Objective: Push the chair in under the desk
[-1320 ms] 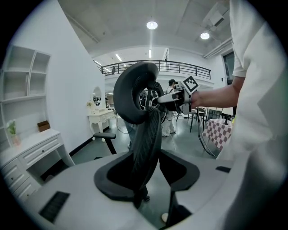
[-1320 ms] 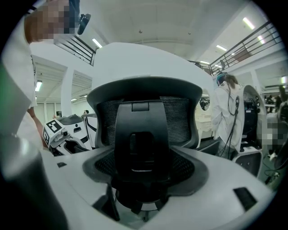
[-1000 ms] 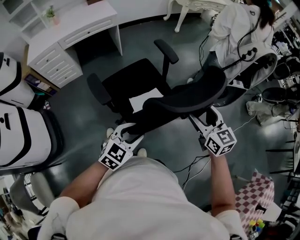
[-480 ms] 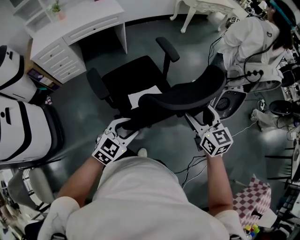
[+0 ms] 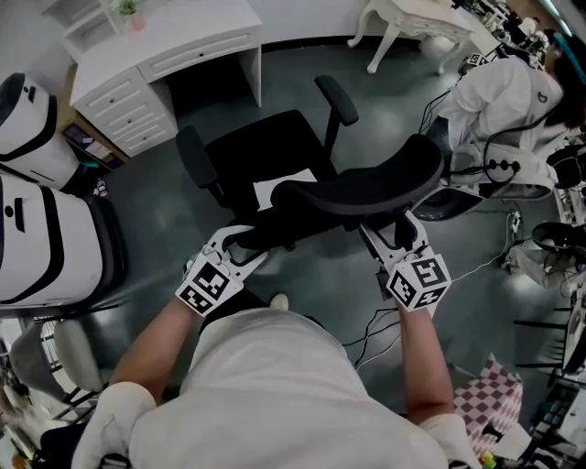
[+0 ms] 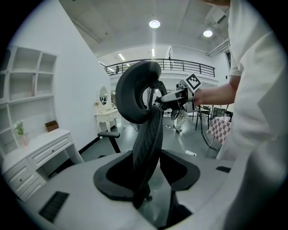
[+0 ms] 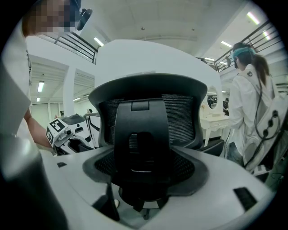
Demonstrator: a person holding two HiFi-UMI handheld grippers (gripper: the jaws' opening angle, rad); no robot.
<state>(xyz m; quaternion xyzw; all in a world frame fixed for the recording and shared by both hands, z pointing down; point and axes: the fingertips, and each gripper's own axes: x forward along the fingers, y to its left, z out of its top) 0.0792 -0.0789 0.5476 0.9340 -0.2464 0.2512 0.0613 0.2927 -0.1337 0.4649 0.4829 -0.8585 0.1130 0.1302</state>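
Note:
A black office chair stands with its seat facing the white desk, just short of the gap under it. Its curved backrest is nearest me. My left gripper is at the backrest's left end. In the left gripper view the backrest's edge runs up between the open jaws, with floor showing beside it. My right gripper stands open close behind the backrest's right part. The right gripper view faces the mesh back and its black spine. I cannot tell if it touches.
White drawers fill the desk's left side. Large white and black machines stand at the left. A person in a white coat sits at the right. Cables trail on the floor by my feet. A white ornate table stands beyond.
Both grippers and the chair have moved forward together, and the chair now stands nearer the desk. The grippers keep their places at the backrest.

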